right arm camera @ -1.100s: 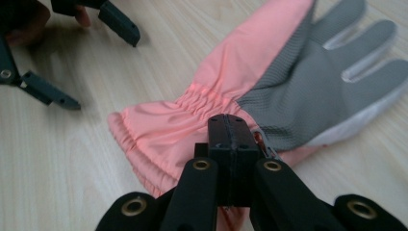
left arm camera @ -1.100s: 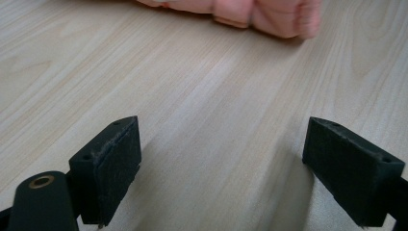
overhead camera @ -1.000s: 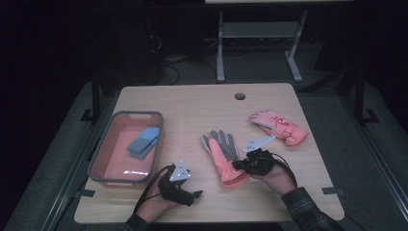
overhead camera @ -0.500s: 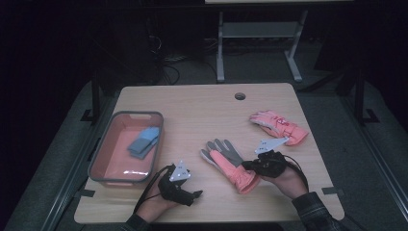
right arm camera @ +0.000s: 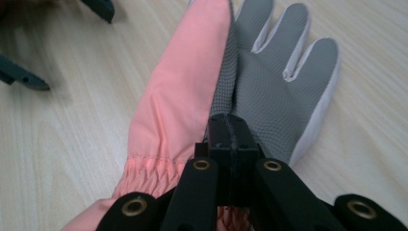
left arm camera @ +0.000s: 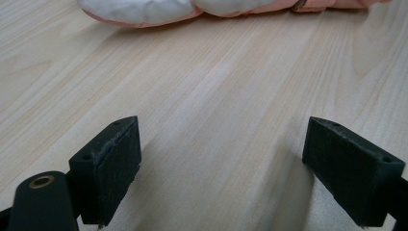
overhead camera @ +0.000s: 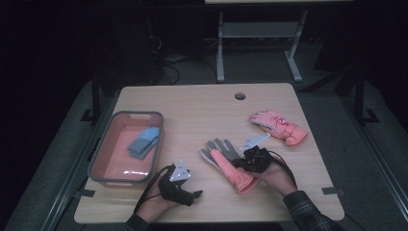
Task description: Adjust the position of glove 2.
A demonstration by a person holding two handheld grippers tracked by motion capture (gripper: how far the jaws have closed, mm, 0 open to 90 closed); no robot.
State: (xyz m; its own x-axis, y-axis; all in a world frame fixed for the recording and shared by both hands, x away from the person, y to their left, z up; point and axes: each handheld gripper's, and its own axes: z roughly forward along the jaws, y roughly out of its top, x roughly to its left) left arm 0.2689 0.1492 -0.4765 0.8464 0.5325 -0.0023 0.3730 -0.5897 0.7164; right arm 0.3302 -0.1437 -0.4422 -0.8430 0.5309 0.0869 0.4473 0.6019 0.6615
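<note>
Lab-like recording room; dark surround, lone wooden table (overhead camera: 202, 103) (floor cables (overhead camera: 168, 67)).

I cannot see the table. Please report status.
Right gripper shut on near glove. Left gripper open, nothing between jaws. Second glove lies apart.

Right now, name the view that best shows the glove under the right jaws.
The right gripper view: the glove lies close up there, grey mesh palm, pink back and cuff sharp, the right gripper shut on it. The high view shows the whole glove small on the table. The left gripper view catches a pale, pink-edged strip.
</note>
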